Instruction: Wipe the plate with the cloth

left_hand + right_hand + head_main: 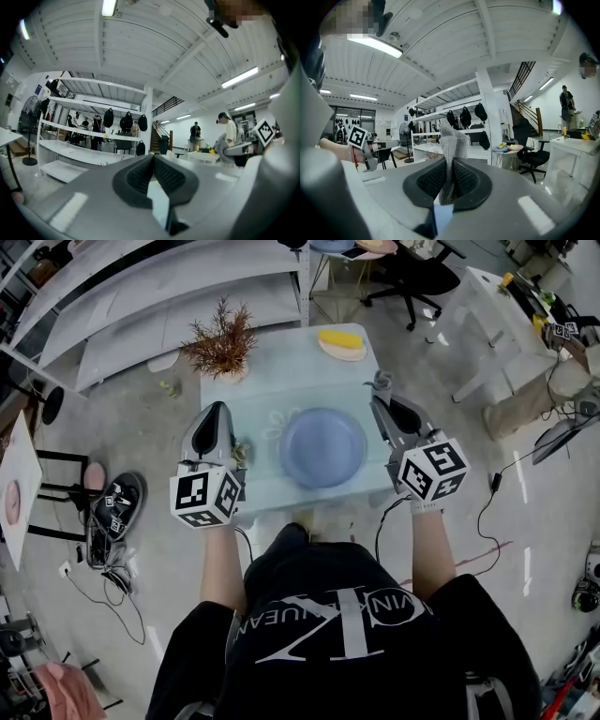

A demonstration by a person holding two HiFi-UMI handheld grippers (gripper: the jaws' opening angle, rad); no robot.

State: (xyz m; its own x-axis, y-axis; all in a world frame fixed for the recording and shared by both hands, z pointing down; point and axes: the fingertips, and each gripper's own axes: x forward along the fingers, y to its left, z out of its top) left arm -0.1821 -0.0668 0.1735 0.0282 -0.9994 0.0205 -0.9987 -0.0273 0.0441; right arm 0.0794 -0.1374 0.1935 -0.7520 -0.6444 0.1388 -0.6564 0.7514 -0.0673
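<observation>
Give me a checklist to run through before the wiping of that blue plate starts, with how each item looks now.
1. Cloth clamped in right gripper: ok, jaws shut on it.
2. Plate bare, lying between both grippers: ok.
3. Cloth touching plate: not ok, it is held up beside the plate.
4. Left gripper free: ok, shut and empty.
5. Where the plate is dirty: cannot tell.

The round blue plate (322, 447) lies on the pale counter (281, 367), toward its near edge. Behind it, a dried brown potted plant (221, 341) stands far left and a yellow block on a small dish (341, 343) far right. The left tongs (217, 409) are beside the plate's left and the right tongs (380, 397) beside its right, with a grey knitted cloth (451, 154) in the right tongs.
</observation>
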